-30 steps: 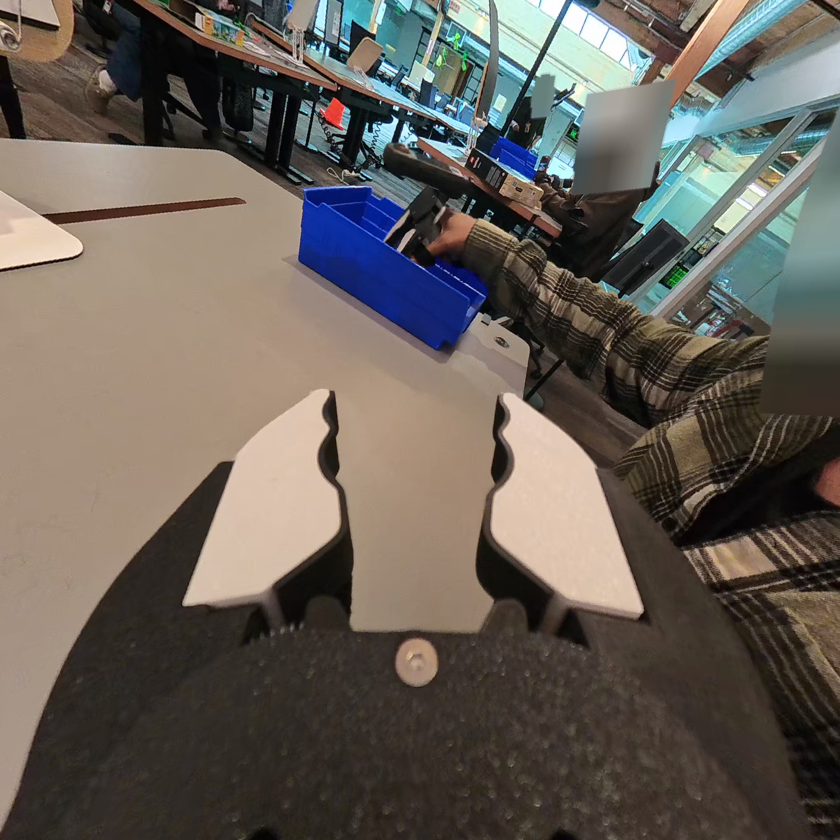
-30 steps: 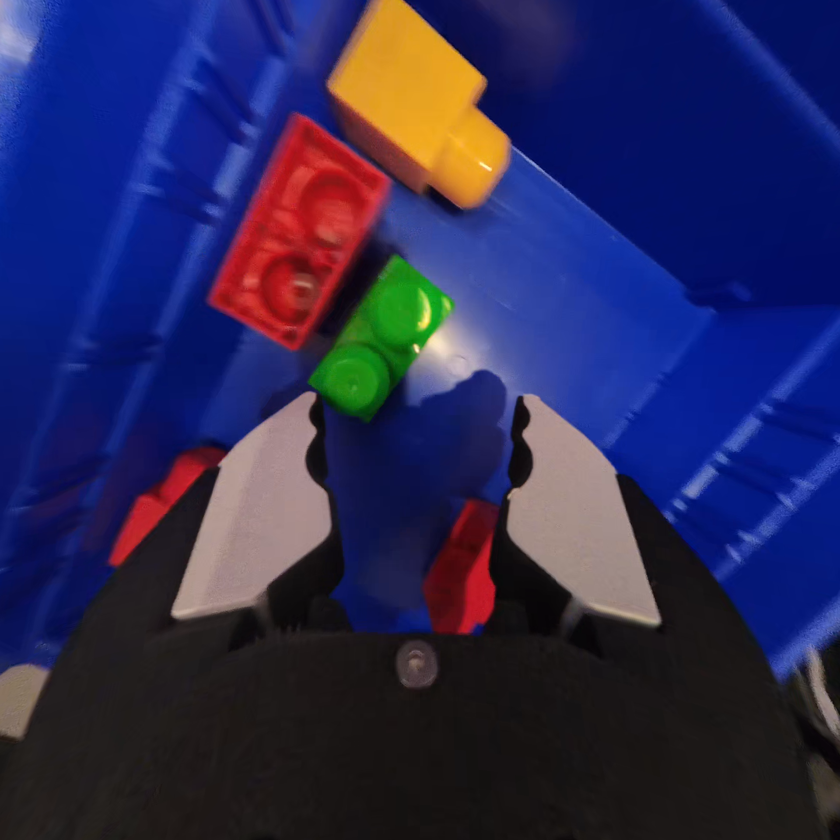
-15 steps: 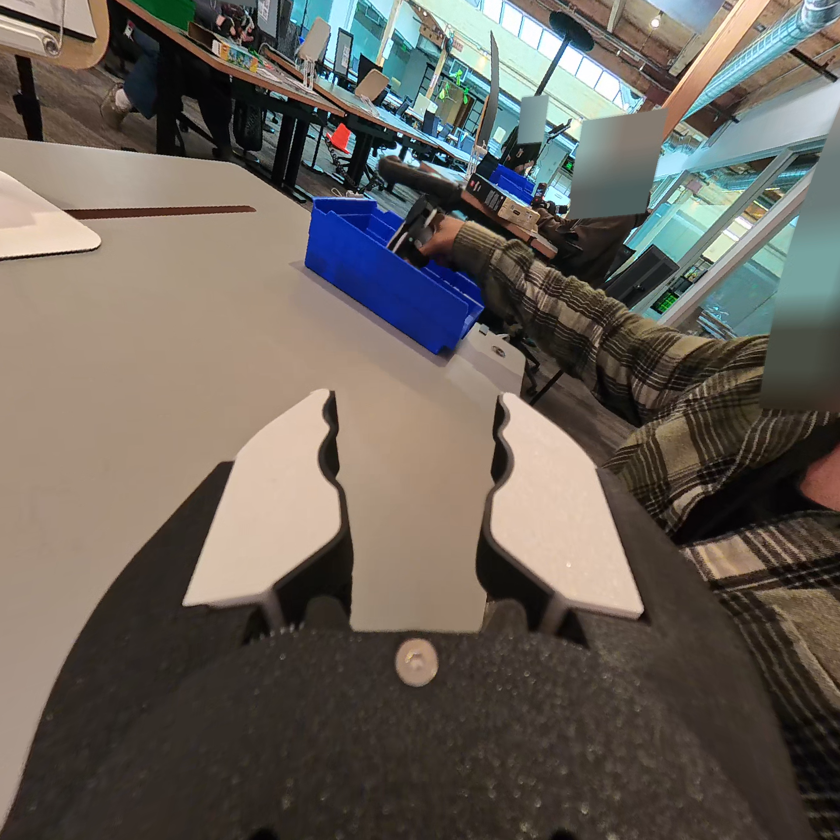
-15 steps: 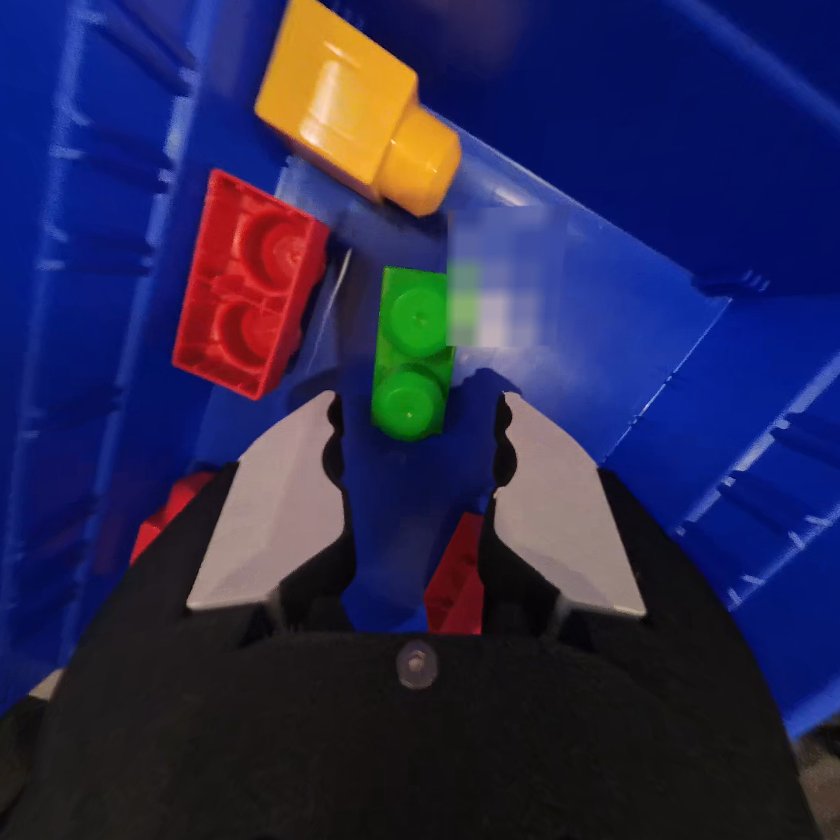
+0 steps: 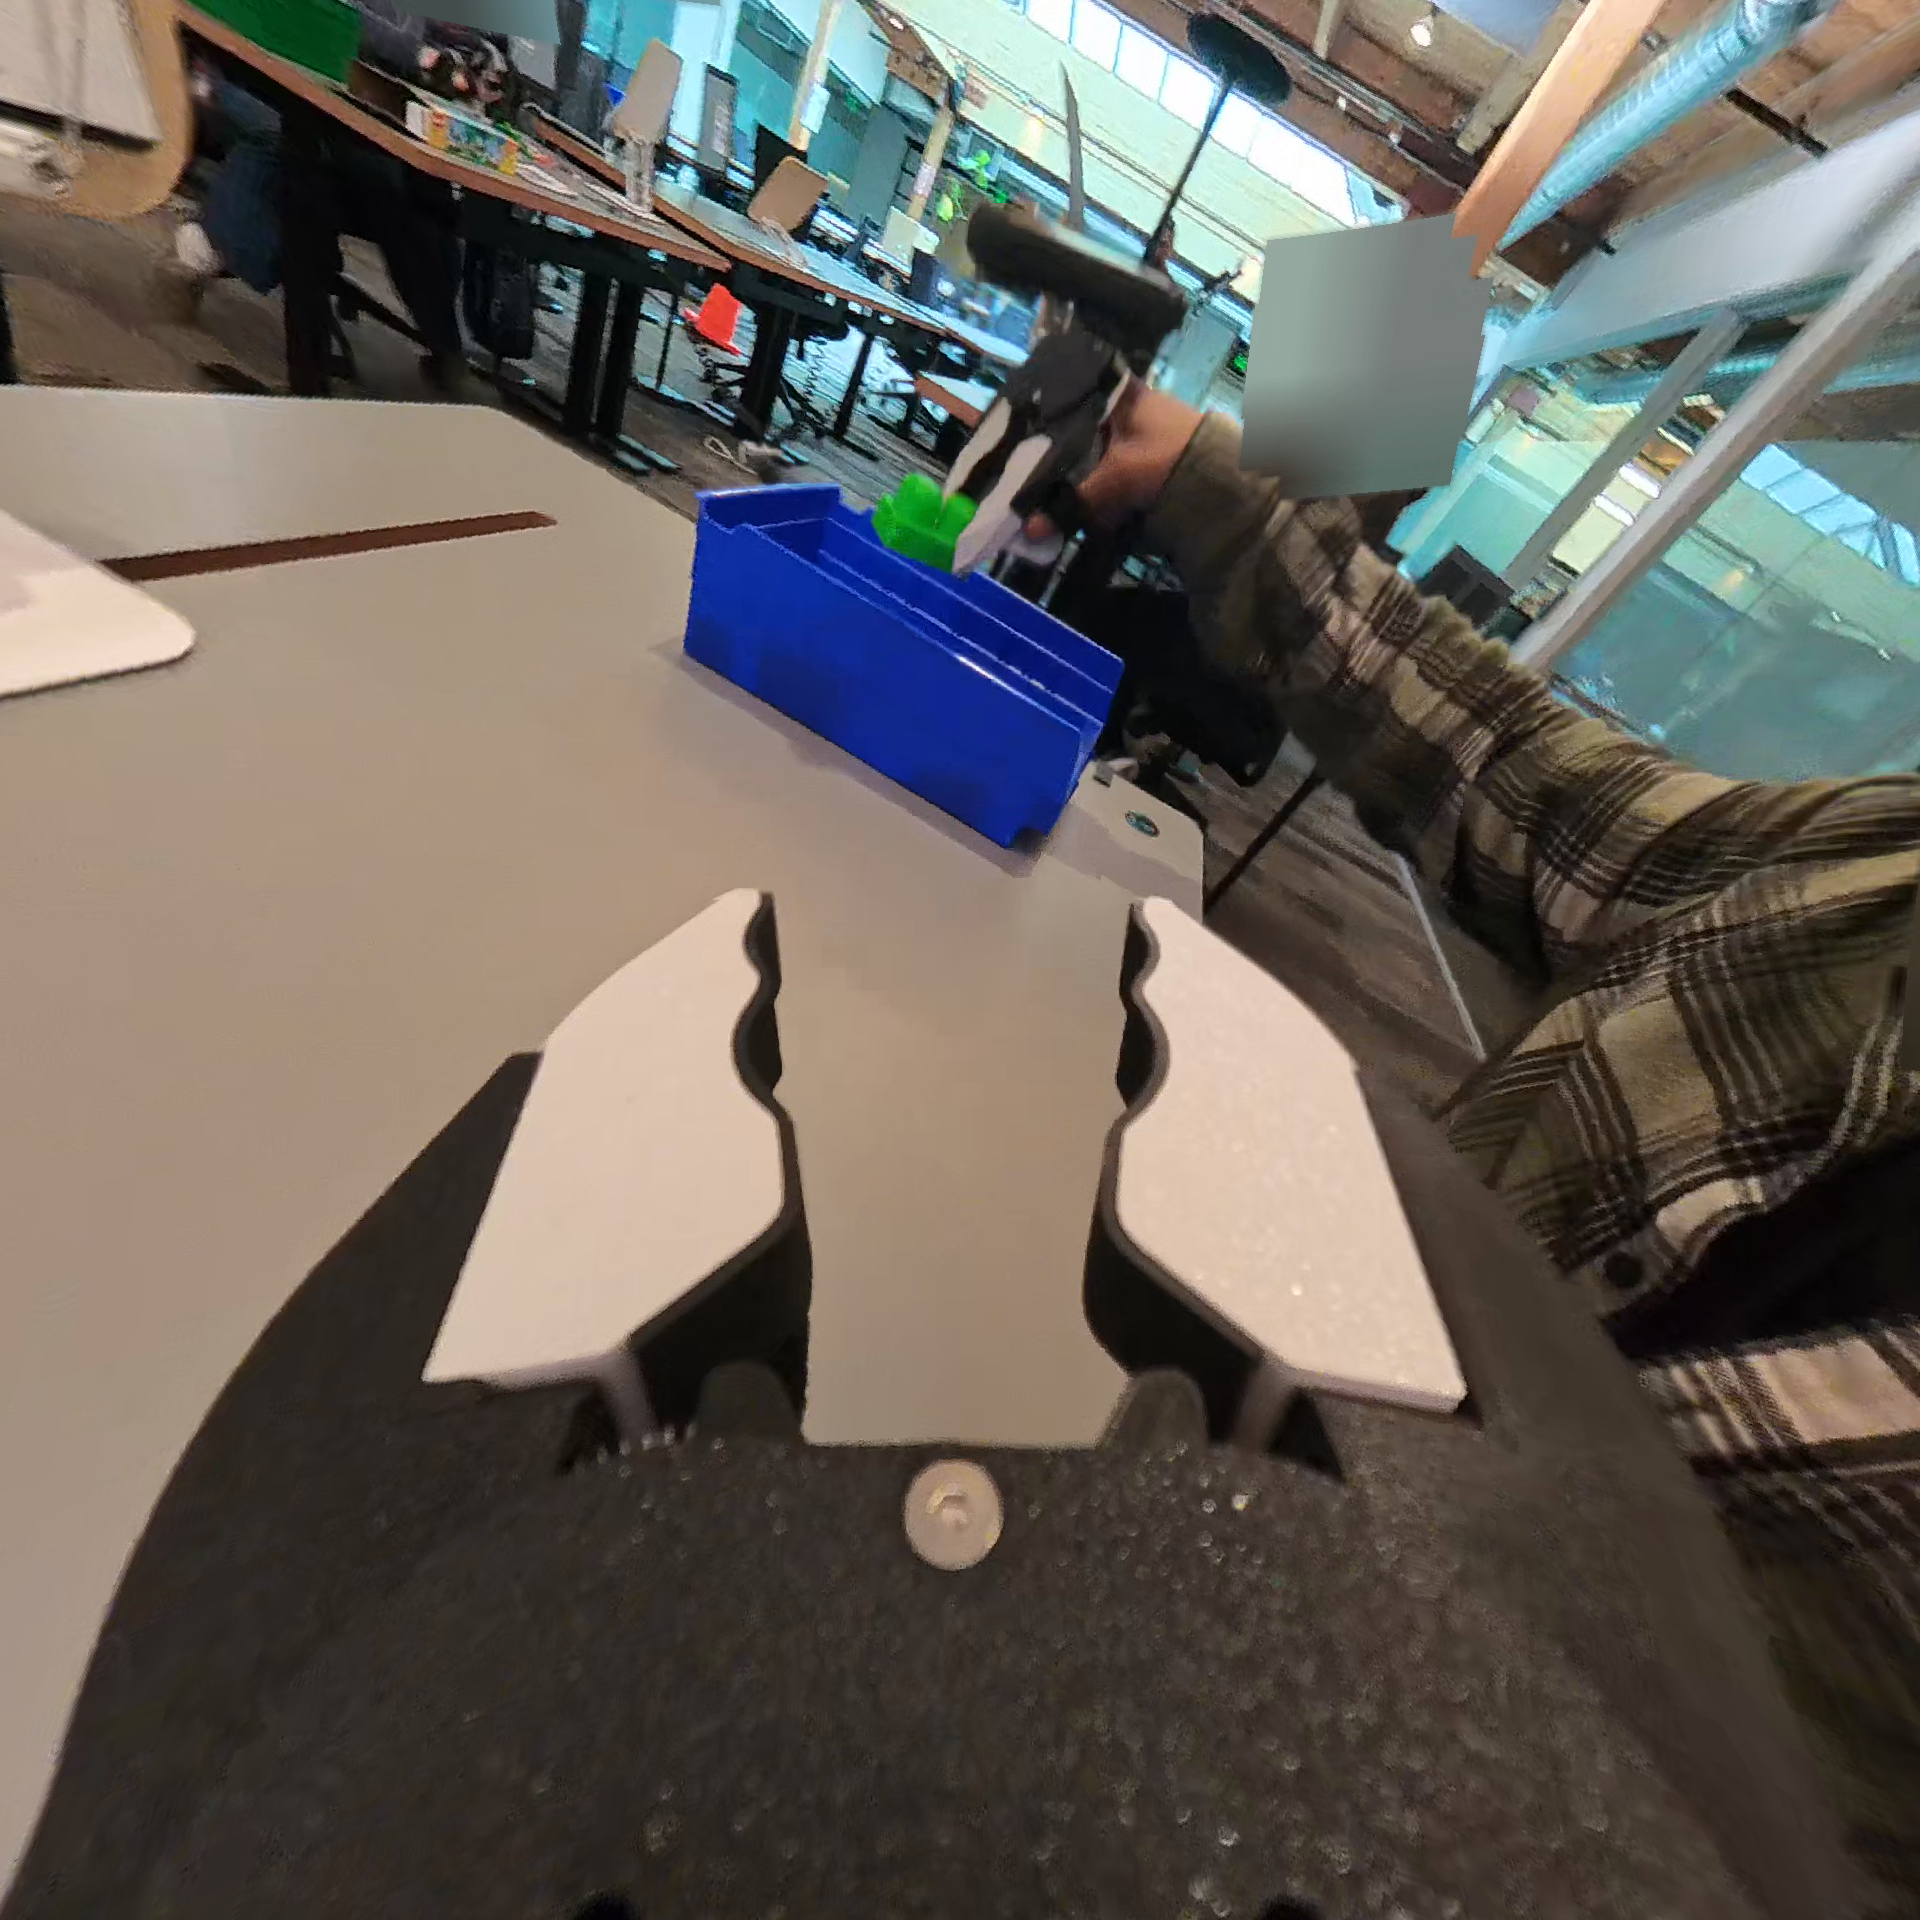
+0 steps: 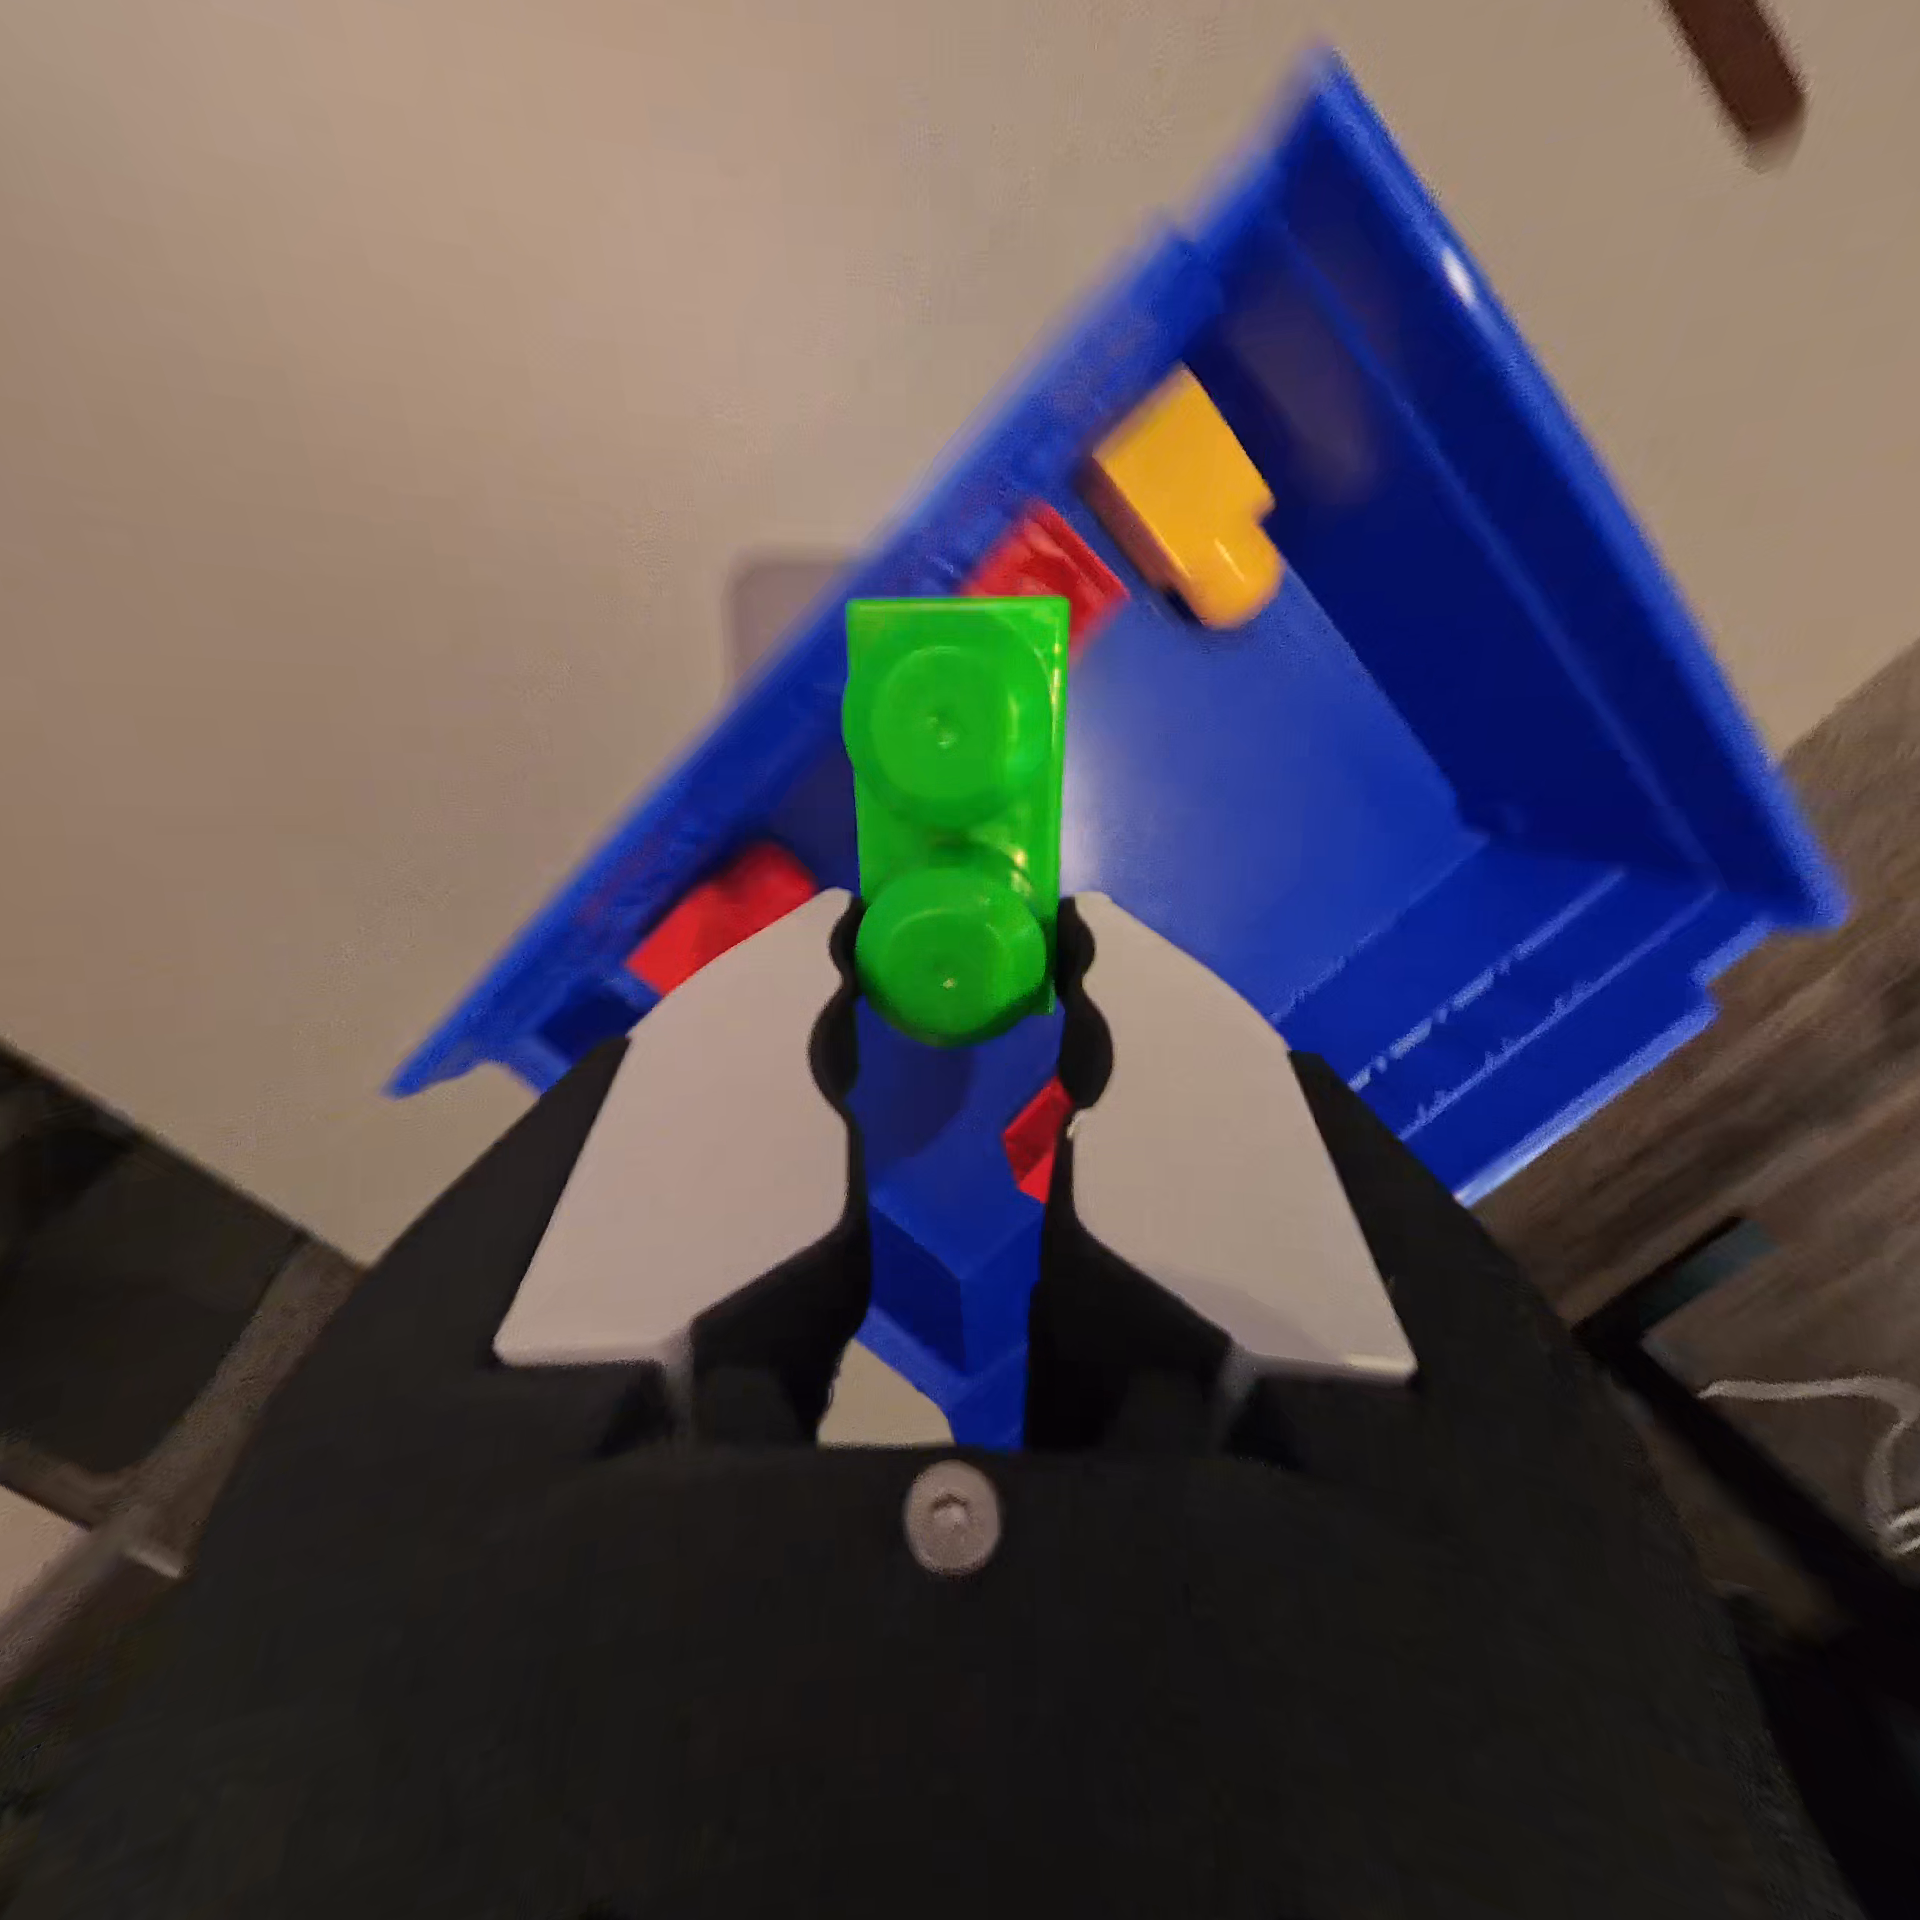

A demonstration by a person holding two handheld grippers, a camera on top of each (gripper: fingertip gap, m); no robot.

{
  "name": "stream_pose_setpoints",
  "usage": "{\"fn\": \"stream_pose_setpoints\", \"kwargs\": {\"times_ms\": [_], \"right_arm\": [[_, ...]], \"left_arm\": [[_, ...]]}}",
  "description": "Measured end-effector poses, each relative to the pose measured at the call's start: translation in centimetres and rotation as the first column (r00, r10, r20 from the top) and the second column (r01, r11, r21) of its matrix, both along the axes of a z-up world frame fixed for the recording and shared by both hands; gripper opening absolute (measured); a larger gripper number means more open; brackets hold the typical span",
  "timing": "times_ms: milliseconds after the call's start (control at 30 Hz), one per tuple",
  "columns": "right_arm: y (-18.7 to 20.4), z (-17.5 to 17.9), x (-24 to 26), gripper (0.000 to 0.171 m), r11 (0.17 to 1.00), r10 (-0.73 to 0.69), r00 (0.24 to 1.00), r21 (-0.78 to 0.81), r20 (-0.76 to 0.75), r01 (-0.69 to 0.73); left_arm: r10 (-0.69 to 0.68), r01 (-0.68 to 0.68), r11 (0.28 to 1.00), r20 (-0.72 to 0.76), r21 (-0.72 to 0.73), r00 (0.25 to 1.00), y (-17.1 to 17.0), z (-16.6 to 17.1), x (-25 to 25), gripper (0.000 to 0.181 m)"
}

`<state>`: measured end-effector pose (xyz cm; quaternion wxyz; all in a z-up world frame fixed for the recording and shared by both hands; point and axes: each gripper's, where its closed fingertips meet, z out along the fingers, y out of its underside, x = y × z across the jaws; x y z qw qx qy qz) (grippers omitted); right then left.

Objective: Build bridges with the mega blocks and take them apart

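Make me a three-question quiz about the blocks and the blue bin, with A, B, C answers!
1. Where is the green block?
A. On the bin floor
B. Held up above the blue bin
C. On the grey table

2. What colour is the block lying at the far end of the bin?
A. Yellow
B. Purple
C. White

3. How are the left gripper jaws?
A. Shut on a block
B. Open and empty
C. Shut on the bin

Answers:
1 B, the right gripper pinches its end and the left wrist view shows it above the rim.
2 A, the yellow block lies by the end wall.
3 B, only bare table shows between them.
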<state>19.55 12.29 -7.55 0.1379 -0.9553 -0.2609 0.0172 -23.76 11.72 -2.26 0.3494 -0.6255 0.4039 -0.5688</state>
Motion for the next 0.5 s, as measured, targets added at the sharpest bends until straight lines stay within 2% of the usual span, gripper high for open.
{"fn": "stream_pose_setpoints", "kwargs": {"times_ms": [100,167,233,333,500], "right_arm": [[-0.5,3.6,-7.6,0.035,0.968,0.249,0.968,0.019,-0.043,-0.249],[-1.0,4.6,-13.3,0.035,0.906,0.423,0.903,0.031,-0.08,-0.421],[-1.3,4.9,-18.3,0.035,0.844,0.536,0.837,0.034,-0.111,-0.536],[-1.0,4.7,-24.2,0.034,0.769,0.636,0.756,0.053,-0.154,-0.637],[-0.7,4.4,-30.5,0.034,0.671,0.734,0.647,0.072,-0.206,-0.738]], "left_arm": [[-0.083,0.084,0.995,-0.019,0.058,0.996,0.7,0.8,3.6,0.066],[-0.139,0.141,0.985,-0.029,0.095,0.99,0.7,1.4,6.1,0.07],[-0.18,0.184,0.974,-0.047,0.13,0.983,0.6,1.6,8.2,0.074],[-0.226,0.232,0.96,-0.054,0.156,0.973,-0.2,1.6,9.9,0.078],[-0.196,0.202,0.967,-0.055,0.153,0.979,-0.1,1.2,9.8,0.082]]}}
